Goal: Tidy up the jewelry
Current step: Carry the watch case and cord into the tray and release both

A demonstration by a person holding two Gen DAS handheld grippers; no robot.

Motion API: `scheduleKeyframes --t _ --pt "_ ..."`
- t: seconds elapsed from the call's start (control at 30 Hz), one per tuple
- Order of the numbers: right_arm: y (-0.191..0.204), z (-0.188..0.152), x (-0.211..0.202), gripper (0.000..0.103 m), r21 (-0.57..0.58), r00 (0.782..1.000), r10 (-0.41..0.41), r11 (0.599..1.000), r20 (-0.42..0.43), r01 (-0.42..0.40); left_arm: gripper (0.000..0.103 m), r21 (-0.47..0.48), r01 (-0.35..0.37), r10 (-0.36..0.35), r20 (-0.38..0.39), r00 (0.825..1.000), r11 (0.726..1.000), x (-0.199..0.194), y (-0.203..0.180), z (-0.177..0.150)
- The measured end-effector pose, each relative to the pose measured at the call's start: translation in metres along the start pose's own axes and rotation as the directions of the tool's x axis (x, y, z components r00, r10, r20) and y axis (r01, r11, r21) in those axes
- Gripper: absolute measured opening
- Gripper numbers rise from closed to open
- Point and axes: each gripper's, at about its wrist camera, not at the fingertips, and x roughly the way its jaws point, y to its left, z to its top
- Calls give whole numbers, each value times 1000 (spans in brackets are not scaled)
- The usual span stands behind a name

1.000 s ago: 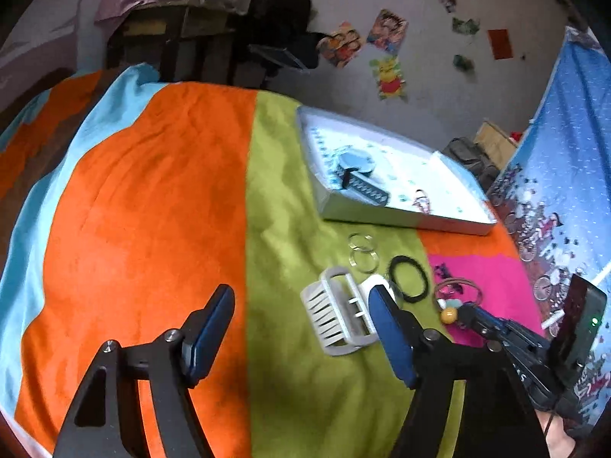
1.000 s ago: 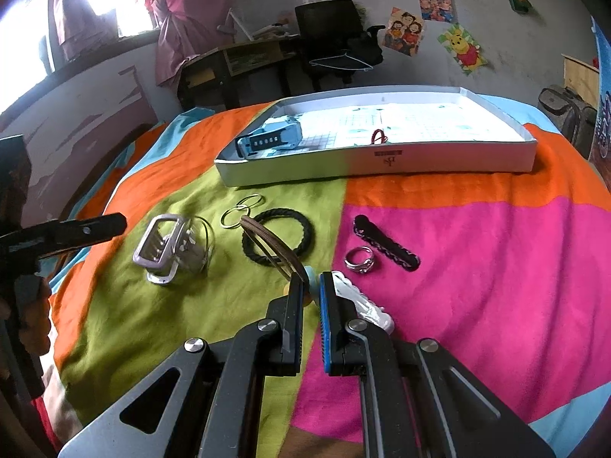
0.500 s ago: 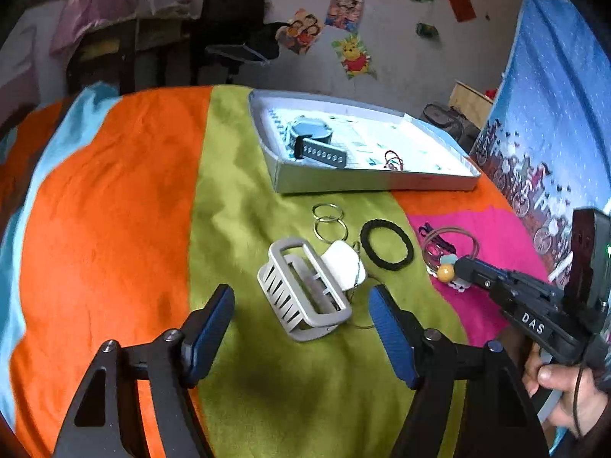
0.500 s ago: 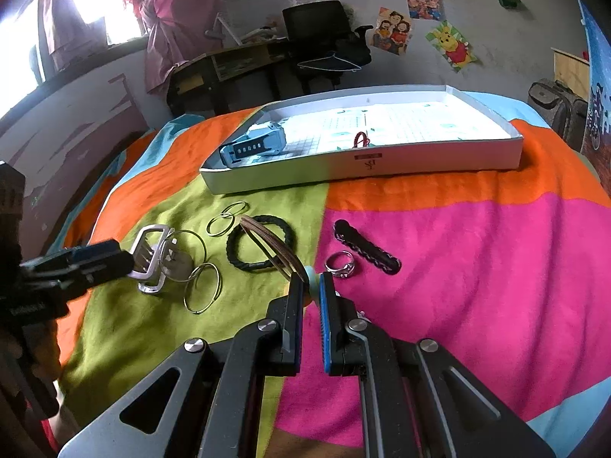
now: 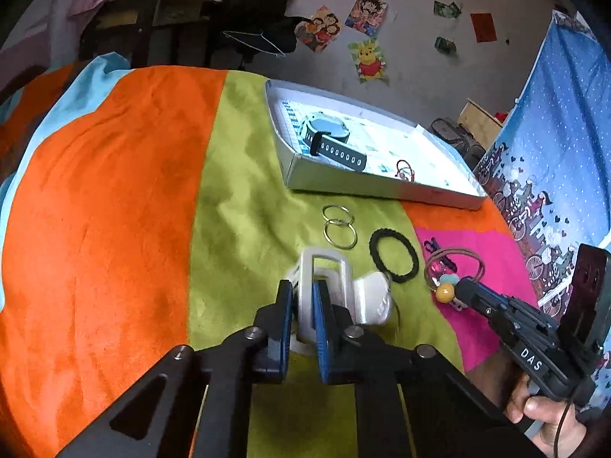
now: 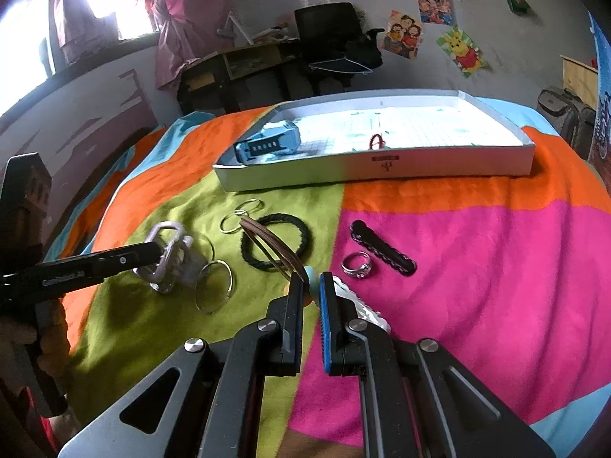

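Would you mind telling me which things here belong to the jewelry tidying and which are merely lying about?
Job:
white box
watch
white claw clip, in left gripper
brown hair tie, in right gripper
black braided band
silver ring

Lying about:
office chair
wall stickers
wire hanger

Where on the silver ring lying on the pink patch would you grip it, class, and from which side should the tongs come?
Grip the silver ring across its plain band, coming from above with one finger inside the hoop and one outside. It lies flat on the blanket, so no edge stands up to pinch sideways, and its bulkier decorated top looks harder to clamp. The black hair clip beside it leaves room.
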Motion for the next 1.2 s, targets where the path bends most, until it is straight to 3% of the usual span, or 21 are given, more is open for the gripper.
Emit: scheduleKeyframes --t 0.2,0.33,0.57,0.73,0.87,1.07,1.2 --pt "3 3 -8 7 5 999 16 1000 31 -16 9 -12 0 1 45 999 1000 -16 -7 4" --pt "2 10 -20 7 17 998 27 999 61 -28 9 28 -24 20 116 993 999 -42 -21 11" --pt "-2 37 -41 7 38 991 37 998 128 -42 9 10 -62 59 186 981 998 -43 -42 45" --pt "-26 81 -34 7 36 982 -12 999 186 5 9 13 -62 58 233 971 998 -13 -65 88" --pt "-58 108 -10 7 52 980 -65 997 190 57 9 35 -63 54 219 974 997 30 -83 115" --pt "-101 109 27 7 78 977 -113 992 183 101 9 33 -85 78 157 985 996 92 -94 126" --pt "-110 104 48 7 104 983 -118 989 140 104 9 40 -97 93 107 990 994 114 -97 120"
